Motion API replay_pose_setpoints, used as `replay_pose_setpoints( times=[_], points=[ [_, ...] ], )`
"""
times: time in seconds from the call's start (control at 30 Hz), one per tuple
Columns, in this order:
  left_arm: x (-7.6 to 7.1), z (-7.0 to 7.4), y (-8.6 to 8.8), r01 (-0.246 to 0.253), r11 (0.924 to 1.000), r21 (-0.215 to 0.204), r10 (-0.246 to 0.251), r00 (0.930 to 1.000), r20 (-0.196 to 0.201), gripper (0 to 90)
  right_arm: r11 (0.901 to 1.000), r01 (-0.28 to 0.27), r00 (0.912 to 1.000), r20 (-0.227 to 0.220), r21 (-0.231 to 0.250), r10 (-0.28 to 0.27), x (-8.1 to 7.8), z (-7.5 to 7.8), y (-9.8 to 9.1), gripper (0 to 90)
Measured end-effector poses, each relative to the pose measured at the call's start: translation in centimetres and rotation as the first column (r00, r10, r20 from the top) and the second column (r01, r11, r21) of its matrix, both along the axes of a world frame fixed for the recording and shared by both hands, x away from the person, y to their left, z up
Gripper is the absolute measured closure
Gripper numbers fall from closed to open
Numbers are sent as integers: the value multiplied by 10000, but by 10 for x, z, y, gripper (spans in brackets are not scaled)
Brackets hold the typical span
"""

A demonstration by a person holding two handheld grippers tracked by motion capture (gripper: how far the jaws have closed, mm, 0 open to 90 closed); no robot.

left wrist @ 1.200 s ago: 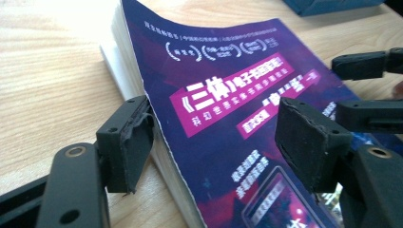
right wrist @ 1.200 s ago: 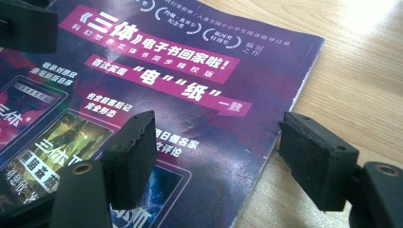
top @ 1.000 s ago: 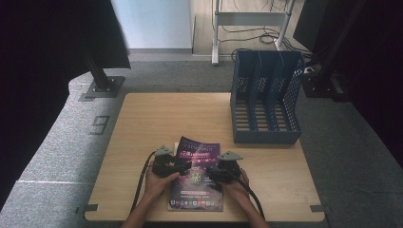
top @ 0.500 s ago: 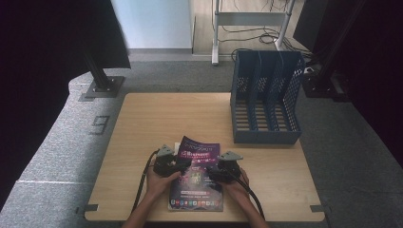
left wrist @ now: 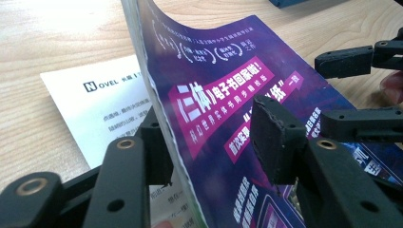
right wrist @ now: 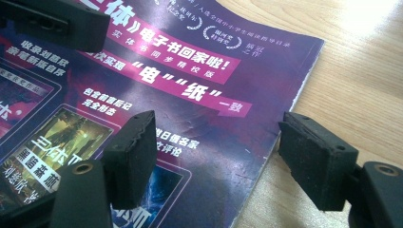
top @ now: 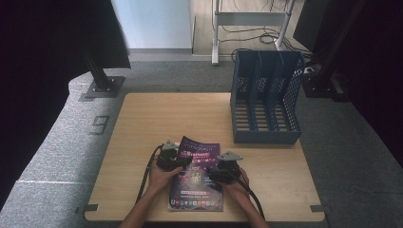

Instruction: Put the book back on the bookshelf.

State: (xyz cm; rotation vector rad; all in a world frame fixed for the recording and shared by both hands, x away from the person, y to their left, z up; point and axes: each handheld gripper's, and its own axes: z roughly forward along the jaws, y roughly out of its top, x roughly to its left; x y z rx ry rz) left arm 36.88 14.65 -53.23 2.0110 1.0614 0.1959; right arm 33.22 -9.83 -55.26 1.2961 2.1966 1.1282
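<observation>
A purple magazine (top: pixel 196 183) lies near the table's front edge. Its cover (left wrist: pixel 223 76) is lifted at the left edge, baring a white inner page (left wrist: pixel 102 107). My left gripper (top: pixel 171 157) (left wrist: pixel 214 137) sits at that edge. Its jaws have just been closing, the raised cover stands between them, and a gap still shows at the right pad. My right gripper (top: pixel 223 170) (right wrist: pixel 221 142) is open and straddles the magazine's right edge (right wrist: pixel 280 128), one jaw over the cover and one over the wood. In the left gripper view it appears farther off (left wrist: pixel 347 92).
A blue file holder (top: pixel 266 102) with several upright slots stands at the table's back right. The wooden table (top: pixel 157 118) is bare behind and to the left of the magazine. A person's hands come in from the front edge.
My left gripper has edged slightly along the magazine's left edge. The magazine and my right gripper stay where they were.
</observation>
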Motion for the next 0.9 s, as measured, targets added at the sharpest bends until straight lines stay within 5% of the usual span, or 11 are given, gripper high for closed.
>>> replay_pose_setpoints(
  times=[0.37, 0.57, 0.9],
  points=[
    [-1, -4, -3, 131, 9994, 322, -140, 9995, 282, 673, 10000, -8, 10000, 4, -7, 8, 0, 0, 0, 286],
    [-3, -1, -1, 284, 9996, -38, -281, 9979, 583, 808, 10000, -15, 10000, 75, -68, 16, -1, 0, 0, 288],
    [-12, 6, -4, 618, 9977, -291, -570, 9880, 1438, 869, 9999, -38, 10000, 88, -167, 39, 0, 0, -1, 240]
  ],
)
